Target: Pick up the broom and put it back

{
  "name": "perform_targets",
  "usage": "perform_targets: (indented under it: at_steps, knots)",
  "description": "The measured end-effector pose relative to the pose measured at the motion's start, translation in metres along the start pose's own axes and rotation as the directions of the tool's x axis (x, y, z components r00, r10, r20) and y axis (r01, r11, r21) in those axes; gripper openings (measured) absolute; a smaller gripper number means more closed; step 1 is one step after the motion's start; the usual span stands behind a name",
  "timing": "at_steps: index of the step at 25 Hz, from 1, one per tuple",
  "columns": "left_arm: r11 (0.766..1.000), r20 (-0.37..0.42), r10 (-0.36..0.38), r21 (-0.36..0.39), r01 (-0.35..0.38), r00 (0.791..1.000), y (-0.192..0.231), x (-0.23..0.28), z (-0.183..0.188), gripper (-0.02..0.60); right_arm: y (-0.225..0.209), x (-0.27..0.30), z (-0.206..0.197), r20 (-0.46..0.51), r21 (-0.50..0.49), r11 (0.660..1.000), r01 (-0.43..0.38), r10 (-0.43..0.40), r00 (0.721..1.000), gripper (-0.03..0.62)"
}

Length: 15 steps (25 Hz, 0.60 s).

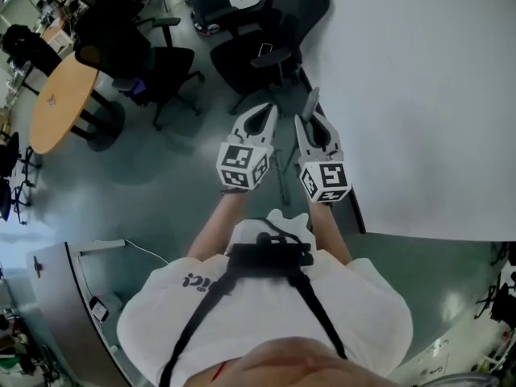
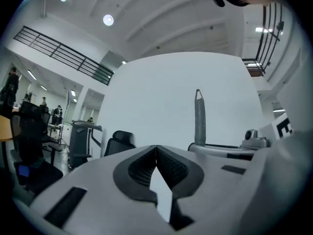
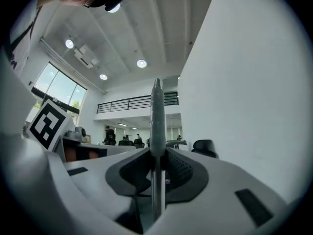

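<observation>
The broom's thin grey handle (image 3: pixel 157 116) stands upright between the pads of my right gripper (image 3: pixel 157 153), which is shut on it. From the head view, the handle's top (image 1: pixel 311 101) pokes up past the right gripper (image 1: pixel 310 118) and its lower length (image 1: pixel 282 180) runs down toward the floor; I cannot make out the broom head. My left gripper (image 1: pixel 263 113) is held beside the right one, its jaws shut with nothing between them (image 2: pixel 156 148). The left gripper view shows the handle (image 2: pixel 199 116) upright to the right.
A large white wall (image 1: pixel 403 95) rises close on the right. Black office chairs (image 1: pixel 266 47) (image 1: pixel 153 63) stand ahead on the grey-green floor. A round wooden table (image 1: pixel 60 103) is at the left, a grey cabinet (image 1: pixel 56 297) at the lower left.
</observation>
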<state>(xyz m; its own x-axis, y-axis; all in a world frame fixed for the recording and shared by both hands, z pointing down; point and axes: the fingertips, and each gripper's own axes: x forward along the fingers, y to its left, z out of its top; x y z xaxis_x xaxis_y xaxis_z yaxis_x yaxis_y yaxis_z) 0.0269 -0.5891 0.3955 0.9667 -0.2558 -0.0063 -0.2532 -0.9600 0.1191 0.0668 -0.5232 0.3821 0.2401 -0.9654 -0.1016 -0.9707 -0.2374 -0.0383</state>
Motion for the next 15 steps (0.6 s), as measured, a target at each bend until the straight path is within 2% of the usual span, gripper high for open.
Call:
perform_targets:
  at_steps: [4,8,11,15]
  knots:
    - [0.990,-0.037,-0.143,0.003,0.143,0.989,-0.027,0.051,-0.010,0.011,-0.057,-0.010,0.002,0.016,0.007,0.987,0.161,-0.161,0.987,0.101]
    - [0.955,-0.093,-0.295,-0.008,0.296,0.951,-0.069,0.096,-0.035,0.011,-0.108,-0.032,-0.012,-0.004,0.014,0.950,0.311,-0.311,0.950,0.101]
    - [0.904,-0.139,-0.426,-0.019,0.428,0.894,-0.108,0.130,-0.053,0.011,-0.145,-0.053,-0.023,-0.020,0.026,0.898,0.439,-0.439,0.898,0.101]
    - [0.796,-0.187,-0.600,-0.050,0.603,0.778,-0.154,0.169,-0.076,0.011,-0.186,-0.084,-0.038,-0.042,0.032,0.783,0.621,-0.619,0.784,0.101]
